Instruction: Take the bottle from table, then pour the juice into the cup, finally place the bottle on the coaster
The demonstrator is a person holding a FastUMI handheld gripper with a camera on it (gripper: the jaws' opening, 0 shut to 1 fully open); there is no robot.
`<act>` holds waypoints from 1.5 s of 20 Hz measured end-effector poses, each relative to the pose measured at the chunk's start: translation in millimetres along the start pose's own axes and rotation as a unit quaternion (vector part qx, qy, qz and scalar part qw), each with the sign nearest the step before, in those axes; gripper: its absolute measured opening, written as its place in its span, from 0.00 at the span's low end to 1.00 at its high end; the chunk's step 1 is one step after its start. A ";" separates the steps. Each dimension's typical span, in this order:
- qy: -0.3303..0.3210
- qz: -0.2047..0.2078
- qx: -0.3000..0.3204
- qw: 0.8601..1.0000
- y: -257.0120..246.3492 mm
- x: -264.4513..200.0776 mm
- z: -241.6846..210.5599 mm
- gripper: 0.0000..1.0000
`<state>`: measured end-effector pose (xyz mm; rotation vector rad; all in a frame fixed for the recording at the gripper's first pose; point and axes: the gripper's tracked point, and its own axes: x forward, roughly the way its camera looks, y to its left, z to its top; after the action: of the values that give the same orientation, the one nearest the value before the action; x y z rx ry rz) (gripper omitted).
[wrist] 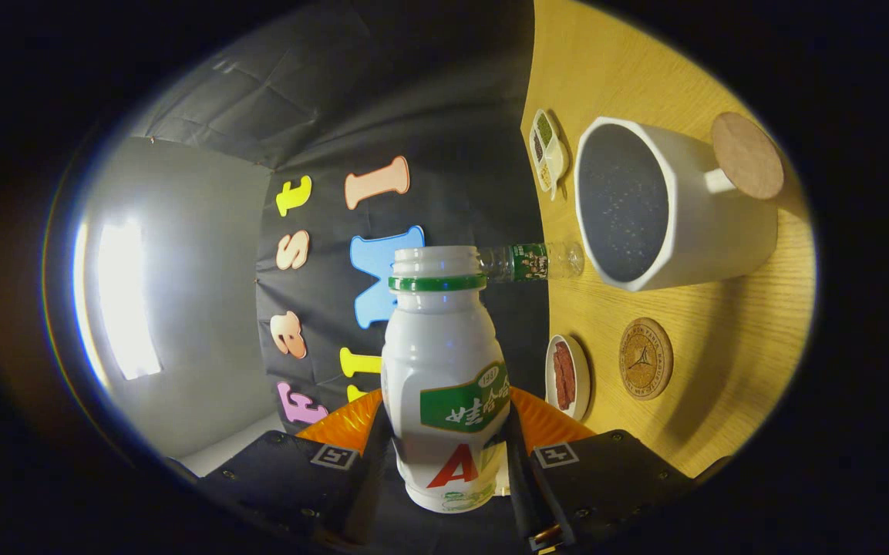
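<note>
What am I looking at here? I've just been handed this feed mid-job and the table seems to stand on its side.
The camera rides on a handheld two-finger gripper and looks forward along its fingers. The person has rolled the tool sideways, so the wooden table appears upright beside the black cloth wall.

The fingers are shut on a white plastic drink bottle with a green neck ring; its cap is off and its mouth is open.

Beyond it on the table: a white cup with a dark inside, a round engraved cork coaster, a plain wooden disc past the cup, a small white dish of reddish strips, a small divided dish, and a clear bottle with a green label.

The bottle does not seem to be over the cup yet.
</note>
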<state>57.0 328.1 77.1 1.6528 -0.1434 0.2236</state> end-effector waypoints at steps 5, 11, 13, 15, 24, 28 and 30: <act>-0.002 0.005 0.019 1.000 7.0 2.9 -1.5 0.68; -0.001 0.011 0.028 1.000 12.3 0.9 -3.3 0.68; 0.000 0.011 0.028 1.000 12.4 0.7 -4.1 0.68; -0.001 0.013 0.030 0.999 14.5 0.5 -4.8 0.68; 0.001 0.019 0.047 0.999 19.5 -0.1 -8.8 0.68; 0.000 0.024 0.060 0.998 22.7 0.0 -10.8 0.68; 0.002 0.025 0.062 0.998 22.8 1.0 -12.2 0.68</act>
<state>52.1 338.1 100.4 1.7731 -0.1712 0.2778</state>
